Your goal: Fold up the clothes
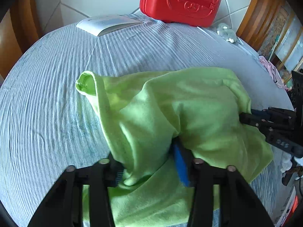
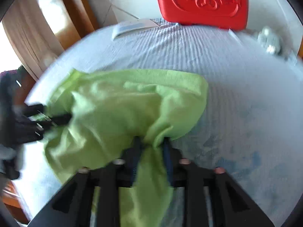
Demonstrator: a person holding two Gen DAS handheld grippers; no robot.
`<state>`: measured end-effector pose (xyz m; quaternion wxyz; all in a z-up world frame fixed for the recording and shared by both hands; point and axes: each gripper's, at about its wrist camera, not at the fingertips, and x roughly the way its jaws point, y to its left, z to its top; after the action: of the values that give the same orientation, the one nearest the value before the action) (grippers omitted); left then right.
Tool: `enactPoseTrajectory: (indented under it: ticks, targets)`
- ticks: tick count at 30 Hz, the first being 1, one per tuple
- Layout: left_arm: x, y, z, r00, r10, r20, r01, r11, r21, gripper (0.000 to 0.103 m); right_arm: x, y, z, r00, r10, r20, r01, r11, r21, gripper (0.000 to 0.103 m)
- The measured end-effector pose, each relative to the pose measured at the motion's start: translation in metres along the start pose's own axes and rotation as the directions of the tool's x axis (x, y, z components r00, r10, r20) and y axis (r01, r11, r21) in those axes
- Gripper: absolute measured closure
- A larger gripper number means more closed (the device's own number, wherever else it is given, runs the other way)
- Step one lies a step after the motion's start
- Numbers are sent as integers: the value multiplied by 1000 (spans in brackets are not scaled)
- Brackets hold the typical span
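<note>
A lime-green fleece garment [image 1: 170, 113] lies bunched in the middle of a round table covered in a pale blue ribbed cloth [image 1: 47, 104], one hemmed sleeve opening [image 1: 85, 83] standing up at its far left. The left gripper [image 1: 149, 162] is clamped on a gather of the fabric at the near edge, which hides most of its fingers. The right gripper [image 2: 151, 145] pinches another gather — its view is blurred. At the table's far side sit a red plastic case [image 1: 181, 1], an open white booklet [image 1: 108, 23] and a small grey plush toy [image 1: 227, 32].
</note>
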<state>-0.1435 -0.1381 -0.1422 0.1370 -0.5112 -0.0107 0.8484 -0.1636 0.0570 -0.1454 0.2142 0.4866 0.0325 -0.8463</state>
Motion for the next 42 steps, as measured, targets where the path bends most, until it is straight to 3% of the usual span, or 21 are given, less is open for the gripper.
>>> enactPoseTrajectory:
  ticks: [2, 7, 12, 16, 19, 22, 26, 30, 32, 37, 39, 42]
  targets:
    - [-5, -6, 2, 1000, -8, 18, 8, 1000, -2, 82, 0, 4, 0, 1000, -28, -4, 28, 1000, -11, 95]
    - [-28, -31, 17, 996, -18, 91, 14, 999, 37, 86, -30, 8, 2, 994, -70, 89, 71, 997, -8, 99]
    - [-51, -57, 32, 986, -30, 163, 17, 997, 77, 86, -86, 3, 13, 970, -135, 202, 136, 991, 10, 100]
    - [-69, -77, 44, 975, -41, 220, 18, 994, 109, 86, -125, -21, 25, 952, -188, 241, 187, 982, 25, 100]
    - [-67, -136, 74, 962, -84, 259, 47, 988, 149, 86, -155, -50, 30, 934, -230, 273, 225, 973, 49, 100]
    - [-64, -195, 104, 947, -129, 295, 74, 979, 190, 86, -193, -94, 31, 903, -286, 321, 278, 958, 69, 100]
    - [-60, -273, 144, 922, -189, 339, 107, 963, 246, 86, -241, -175, 18, 856, -361, 371, 358, 930, 79, 100]
    - [-35, -379, 182, 907, -225, 356, 134, 955, 263, 86, -280, -301, 5, 839, -378, 391, 394, 918, 43, 100]
    - [-16, -436, 205, 905, -238, 352, 156, 956, 247, 86, -297, -364, 2, 843, -375, 386, 398, 917, 19, 100]
    - [40, -549, 256, 920, -274, 281, 224, 954, 197, 86, -321, -500, -5, 865, -374, 335, 398, 917, -5, 99]
    - [79, -586, 278, 935, -259, 242, 209, 954, 213, 85, -312, -556, -10, 882, -364, 301, 380, 925, 5, 99]
    - [150, -625, 298, 963, -220, 155, 187, 962, 200, 79, -268, -648, -22, 926, -315, 207, 303, 949, 91, 96]
